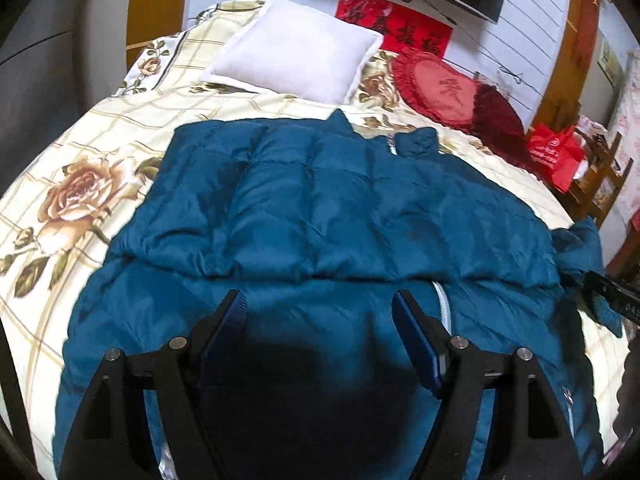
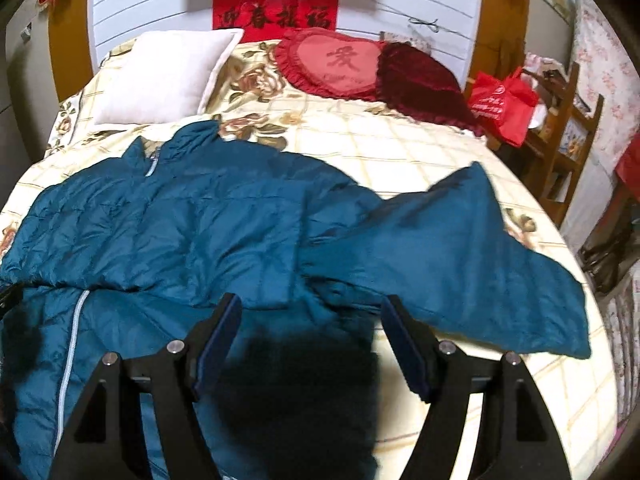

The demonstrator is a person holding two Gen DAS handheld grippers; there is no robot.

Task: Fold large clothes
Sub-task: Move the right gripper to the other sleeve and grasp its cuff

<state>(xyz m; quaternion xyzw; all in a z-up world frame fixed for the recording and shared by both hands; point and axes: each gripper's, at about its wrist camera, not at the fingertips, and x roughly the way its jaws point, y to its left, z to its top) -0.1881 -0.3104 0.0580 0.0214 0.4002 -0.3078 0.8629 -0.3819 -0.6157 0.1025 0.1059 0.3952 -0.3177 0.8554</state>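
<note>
Teal quilted puffer jacket [image 1: 320, 208] is spread across the bed [image 1: 80, 152], collar toward the white pillow [image 1: 296, 52], zipper running down the lower half. From the left wrist view, the sleeve on that side looks already folded in over the chest; from the right wrist view, the other sleeve [image 2: 472, 248] sticks out flat over the floral sheet. My left claw [image 1: 320, 320] hangs over the lower body of the jacket, jaws apart, nothing in them. Right claw [image 2: 310, 324] is the same deal, jaws wide and empty, hovering near where that loose sleeve meets the body. My guess is this thing is light and puffy but slick, so it'll spring back and slide. I'd pinch the sleeve near the cuff, getting both layers, and bite deep so the shell doesn't slip out.
</note>
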